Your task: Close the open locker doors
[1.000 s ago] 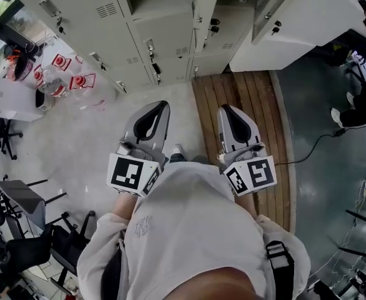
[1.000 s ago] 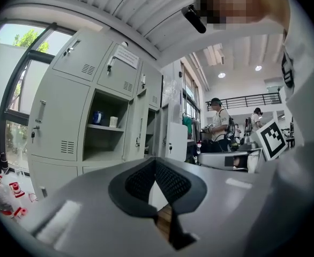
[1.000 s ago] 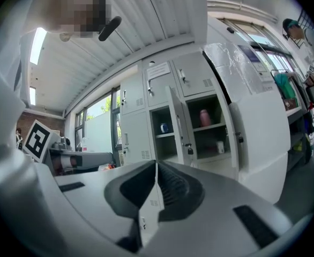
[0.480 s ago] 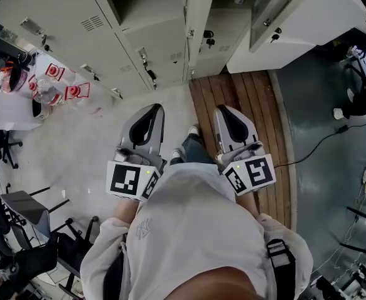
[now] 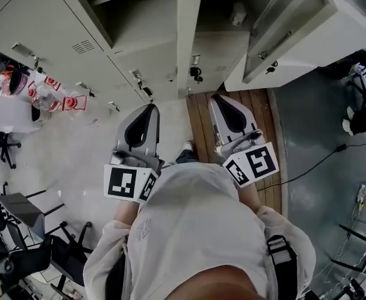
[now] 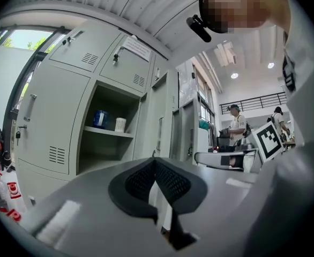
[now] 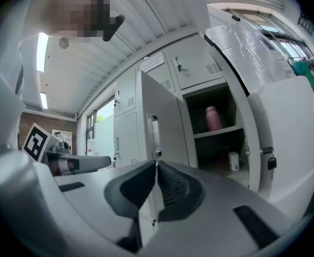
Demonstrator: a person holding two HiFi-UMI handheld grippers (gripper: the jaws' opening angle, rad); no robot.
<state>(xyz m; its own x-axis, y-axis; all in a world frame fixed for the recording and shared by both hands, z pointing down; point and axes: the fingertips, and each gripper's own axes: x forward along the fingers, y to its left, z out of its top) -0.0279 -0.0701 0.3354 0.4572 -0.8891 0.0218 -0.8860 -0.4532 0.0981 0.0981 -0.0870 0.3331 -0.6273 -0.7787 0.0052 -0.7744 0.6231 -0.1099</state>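
Note:
Grey lockers fill the top of the head view. One open door [image 5: 188, 36] stands edge-on between two open compartments, and a second open door [image 5: 293, 27] swings out at the right. My left gripper [image 5: 148, 109] and right gripper [image 5: 218, 99] are both shut and empty, held low in front of the lockers and touching nothing. The left gripper view shows my left gripper [image 6: 155, 163] pointing at an open door [image 6: 159, 130] beside a shelf with a blue container [image 6: 99, 119] and a white cup [image 6: 120, 125]. Ahead of my right gripper [image 7: 156, 165] are a door [image 7: 156, 125] and a pink bottle [image 7: 214, 118].
A wooden platform [image 5: 261, 108] lies under the right lockers. A table [image 5: 11, 105] with bottles [image 5: 45, 95] stands at the left, with office chairs [image 5: 20, 208] below it. A cable [image 5: 320, 161] runs over the floor at the right. A person [image 6: 236, 128] stands far behind.
The person has stepped toward the lockers, which now look nearer and larger. Both grippers have moved forward with the body and stayed shut.

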